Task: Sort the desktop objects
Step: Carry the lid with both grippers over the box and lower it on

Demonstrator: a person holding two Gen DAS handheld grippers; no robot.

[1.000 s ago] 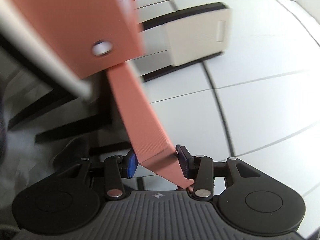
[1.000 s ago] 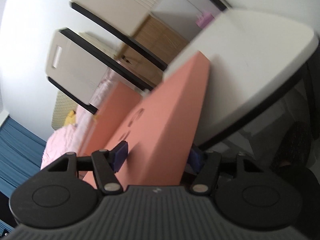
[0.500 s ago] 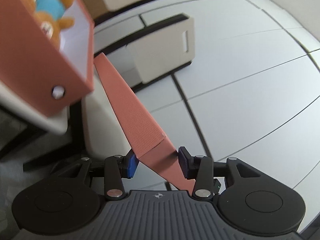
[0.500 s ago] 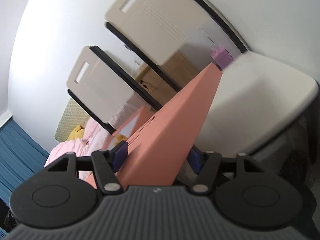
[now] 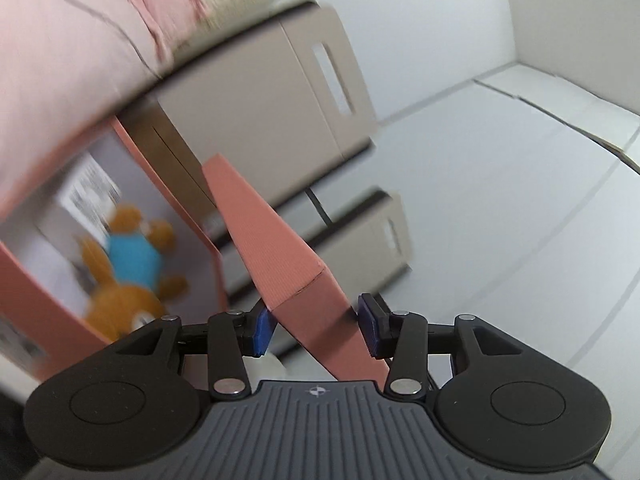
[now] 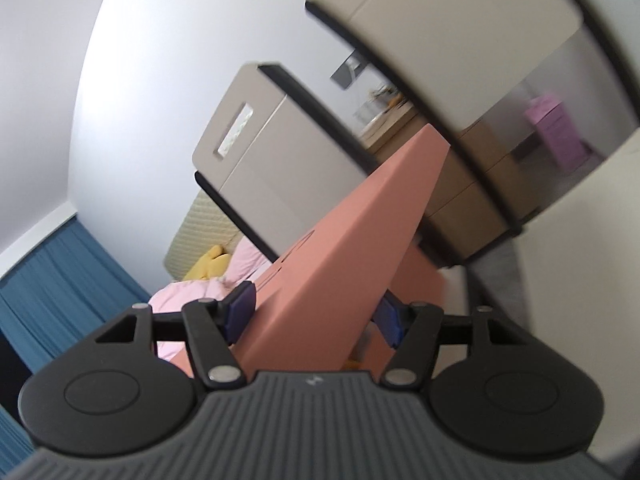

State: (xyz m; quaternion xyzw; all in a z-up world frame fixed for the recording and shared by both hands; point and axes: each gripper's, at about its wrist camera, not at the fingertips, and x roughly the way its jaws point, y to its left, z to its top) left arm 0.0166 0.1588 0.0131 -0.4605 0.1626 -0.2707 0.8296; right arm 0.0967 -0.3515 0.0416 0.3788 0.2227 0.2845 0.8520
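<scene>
Toys, a teddy bear (image 5: 128,268) among them, sit inside salmon box (image 5: 280,248); left tool (image 5: 316,330) and right tool (image 6: 316,314) each clamp its flaps, closing not yet done

Beige chair backs (image 6: 276,152) with slot handles fill the right wrist view, dark-edged and tilted; a blue curtain (image 6: 60,280) hangs at lower left; pink bedding (image 6: 188,296) bunches beside a yellow soft toy (image 6: 208,264); a purple unit (image 6: 556,124) sits blurred at far right; from the left wrist, pale floor tiles (image 5: 500,184) spread under another beige chair back (image 5: 280,92).
</scene>
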